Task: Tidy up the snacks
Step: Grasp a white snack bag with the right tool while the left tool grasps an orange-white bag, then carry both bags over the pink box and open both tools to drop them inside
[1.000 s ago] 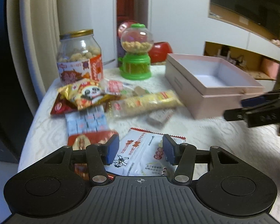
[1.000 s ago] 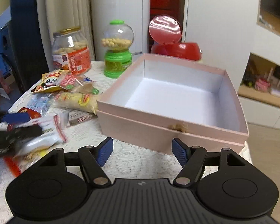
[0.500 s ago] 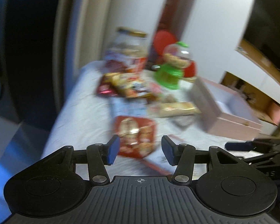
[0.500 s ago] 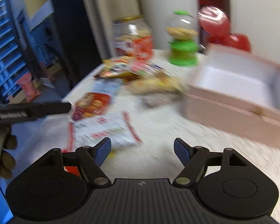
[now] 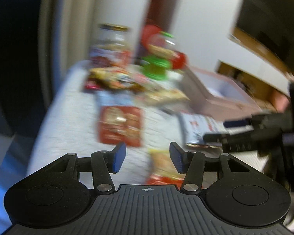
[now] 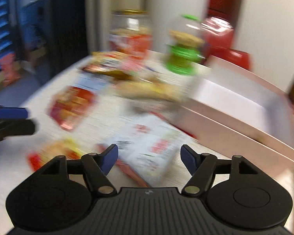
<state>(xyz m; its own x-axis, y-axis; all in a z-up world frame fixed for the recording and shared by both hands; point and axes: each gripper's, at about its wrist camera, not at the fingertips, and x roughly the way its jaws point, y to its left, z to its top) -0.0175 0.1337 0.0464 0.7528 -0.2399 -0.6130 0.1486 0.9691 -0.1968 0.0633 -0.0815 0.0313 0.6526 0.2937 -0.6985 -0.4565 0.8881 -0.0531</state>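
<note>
Both views are motion-blurred. Several snack packets lie on a white table: a red packet [image 5: 120, 125] [image 6: 72, 105], a white printed packet [image 6: 149, 148] [image 5: 200, 127], a yellow-red packet [image 5: 162, 164] [image 6: 56, 150] and a pile further back [image 5: 117, 78]. An open pink box [image 6: 235, 105] [image 5: 215, 90] stands at the right. My left gripper [image 5: 147, 157] is open and empty above the near table edge, over the yellow-red packet. My right gripper [image 6: 149, 157] is open and empty just above the white packet. Each gripper shows in the other's view: the right one [image 5: 229, 131] and the left one [image 6: 19, 119].
A glass jar with a gold lid [image 5: 112, 45] [image 6: 130, 33], a green-based candy dispenser [image 5: 156, 58] [image 6: 183, 47] and a red lidded container [image 6: 223, 41] stand at the back of the table. The table's left edge [image 5: 49, 117] drops to the floor.
Both grippers have swung left and pulled back towards the table's near edge. The white packet now lies in front of my right gripper. Both stay open.
</note>
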